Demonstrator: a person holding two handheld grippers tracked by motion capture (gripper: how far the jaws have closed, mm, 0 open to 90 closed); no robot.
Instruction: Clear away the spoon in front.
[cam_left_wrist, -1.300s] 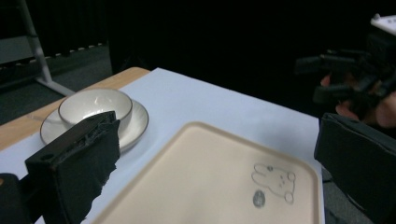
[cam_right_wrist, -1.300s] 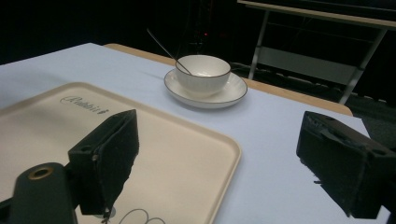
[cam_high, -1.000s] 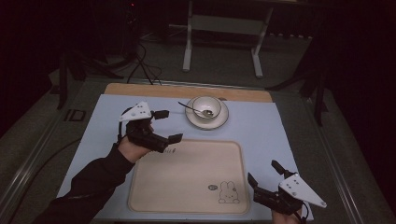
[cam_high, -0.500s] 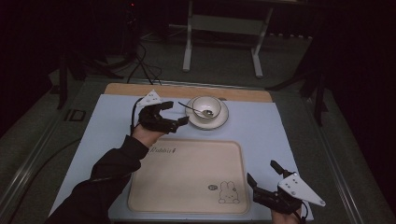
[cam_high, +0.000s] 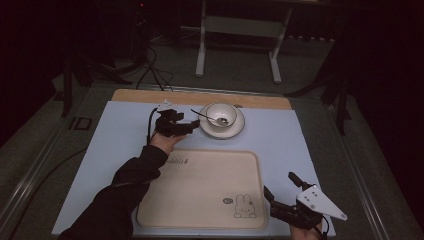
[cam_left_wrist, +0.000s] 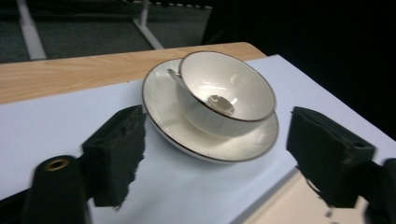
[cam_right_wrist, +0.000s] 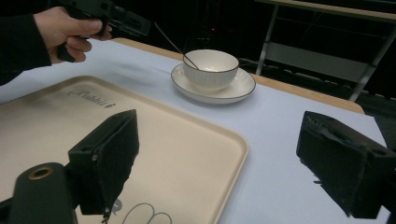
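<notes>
Left gripper (cam_high: 192, 127): you have brought it forward and to the right since the earlier frames. A second ago it stood over the blue mat well left of the saucer; now its tips sit just beside the saucer's left rim.
Left jaws: they have just been closing, yet a broad gap remains. In the left gripper view (cam_left_wrist: 212, 149) the saucer lies ahead of and between the two black pads, and neither pad presses on it.
Left hand (cam_high: 164, 141): your hand and dark sleeve now stretch further up the table, crossing the tray's upper-left corner.
Cup (cam_high: 221, 115): it stands upright on the saucer (cam_high: 235, 131), at the far middle of the mat, in the same place as before.
Spoon (cam_high: 202, 115): its bowl rests inside the cup and its handle slants out to the left, towards your left gripper; unchanged.
Right gripper (cam_high: 280, 194): you have kept it where it was, at the tray's near right corner. Its jaws stand wide apart with nothing between them, as the right gripper view (cam_right_wrist: 217, 163) shows.
Tray (cam_high: 200, 180): the beige tray lies flat on the blue mat (cam_high: 125, 130) nearer to you than the saucer, unmoved, with a rabbit drawing (cam_high: 244, 206) near its right front corner.
</notes>
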